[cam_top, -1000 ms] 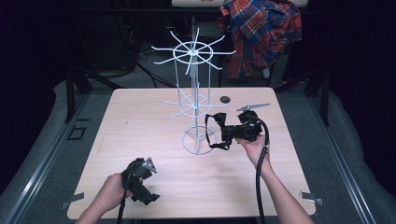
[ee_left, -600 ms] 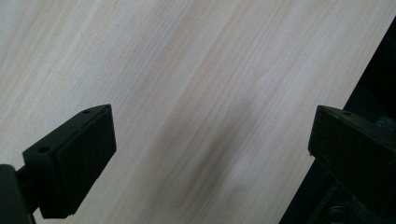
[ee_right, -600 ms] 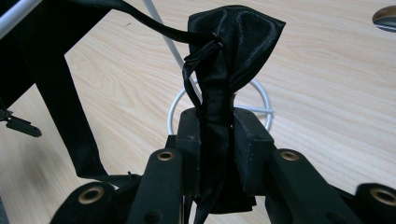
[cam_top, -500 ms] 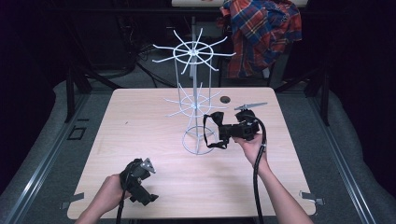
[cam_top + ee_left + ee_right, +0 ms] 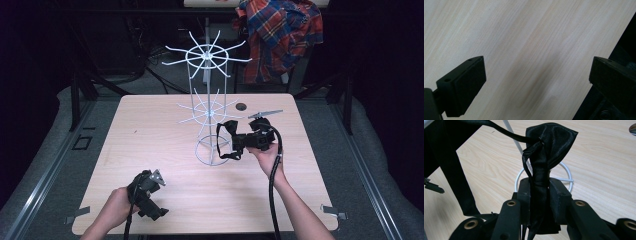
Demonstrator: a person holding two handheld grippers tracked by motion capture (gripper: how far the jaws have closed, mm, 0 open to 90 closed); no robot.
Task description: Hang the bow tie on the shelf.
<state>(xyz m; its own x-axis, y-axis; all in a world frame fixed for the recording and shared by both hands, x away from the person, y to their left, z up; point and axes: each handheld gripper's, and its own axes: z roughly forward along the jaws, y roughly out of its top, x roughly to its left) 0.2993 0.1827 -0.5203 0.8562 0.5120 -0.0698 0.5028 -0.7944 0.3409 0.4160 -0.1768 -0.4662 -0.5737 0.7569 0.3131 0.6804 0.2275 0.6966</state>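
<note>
Right claw [image 5: 537, 192] clenched on black bow tie [image 5: 549, 147], strap dangling, held beside the white wire rack [image 5: 207, 107], likely for hanging on 1 of its arms. Left claw [image 5: 534, 82] released, idle over tabletop [image 5: 150, 130].

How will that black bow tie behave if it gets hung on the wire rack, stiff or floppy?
Probably floppy: the bow tie bunches where the right gripper pinches it, and its strap droops in a loose loop. The satin sheen suggests it may slide on the wire rack. Likely light, since the strap hangs slack.
</note>
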